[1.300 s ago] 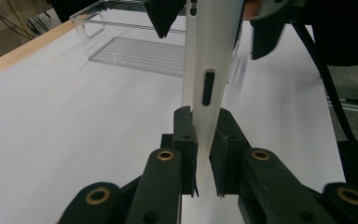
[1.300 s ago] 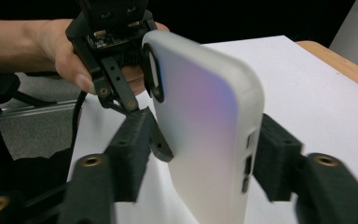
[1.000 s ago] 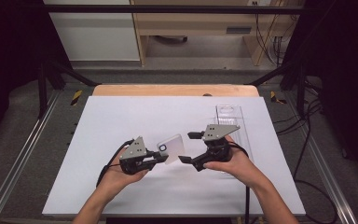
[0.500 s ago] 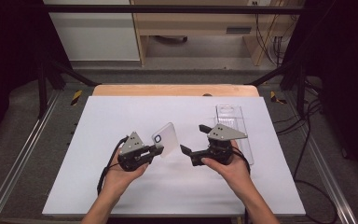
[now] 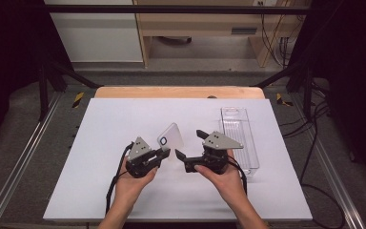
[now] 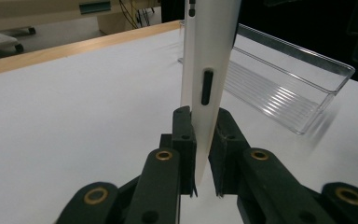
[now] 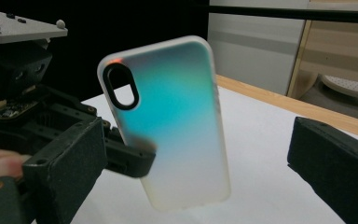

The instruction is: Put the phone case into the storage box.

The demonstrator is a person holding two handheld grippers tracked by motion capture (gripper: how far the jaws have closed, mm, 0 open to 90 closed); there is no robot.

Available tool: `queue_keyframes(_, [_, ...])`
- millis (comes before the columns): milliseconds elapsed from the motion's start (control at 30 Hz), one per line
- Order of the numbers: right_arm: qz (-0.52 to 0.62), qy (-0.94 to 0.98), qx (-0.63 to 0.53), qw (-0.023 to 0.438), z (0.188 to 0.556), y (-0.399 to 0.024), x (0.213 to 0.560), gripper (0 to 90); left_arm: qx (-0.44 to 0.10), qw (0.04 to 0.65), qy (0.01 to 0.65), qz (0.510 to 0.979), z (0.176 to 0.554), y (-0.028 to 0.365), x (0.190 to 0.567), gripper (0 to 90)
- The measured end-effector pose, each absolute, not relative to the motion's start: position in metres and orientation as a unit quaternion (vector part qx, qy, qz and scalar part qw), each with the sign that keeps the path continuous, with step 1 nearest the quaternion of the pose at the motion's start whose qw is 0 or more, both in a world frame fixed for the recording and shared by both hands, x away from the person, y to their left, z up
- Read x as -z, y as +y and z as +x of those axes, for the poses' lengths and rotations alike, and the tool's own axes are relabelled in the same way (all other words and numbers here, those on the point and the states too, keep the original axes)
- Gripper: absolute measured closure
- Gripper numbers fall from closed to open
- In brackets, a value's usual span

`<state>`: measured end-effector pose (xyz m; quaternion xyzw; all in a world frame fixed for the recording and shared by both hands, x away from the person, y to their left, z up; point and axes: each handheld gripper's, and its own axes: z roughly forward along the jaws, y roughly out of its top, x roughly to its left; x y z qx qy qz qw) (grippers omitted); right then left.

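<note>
A frosted white phone case with a black-ringed camera hole stands tilted upright above the white mat. My left gripper is shut on its lower edge. In the left gripper view both jaws pinch the case edge-on, with the gripper clamped just below a side button slot. My right gripper stands open just right of the case. In the right gripper view its two jaws flank the case without touching it, and the gripper is wide apart.
A clear plastic tray lies lengthwise on the mat's right side, also seen as the tray beyond the case. The white mat covers a wooden table. Dark frame rails and cables surround it.
The left gripper has raised the case off the mat and tilted it upright. The right gripper has moved left, toward the case, still open.
</note>
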<state>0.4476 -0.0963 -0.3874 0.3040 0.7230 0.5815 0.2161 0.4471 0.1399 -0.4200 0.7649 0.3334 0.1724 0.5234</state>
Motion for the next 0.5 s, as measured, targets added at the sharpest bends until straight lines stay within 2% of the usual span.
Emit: queue_keyframes(500, [0.283, 0.719, -0.588, 0.239, 0.449, -0.077, 0.391, 4.3, -0.153, 0.514, 0.338, 0.774, 0.438, 0.118, 0.422, 81.2])
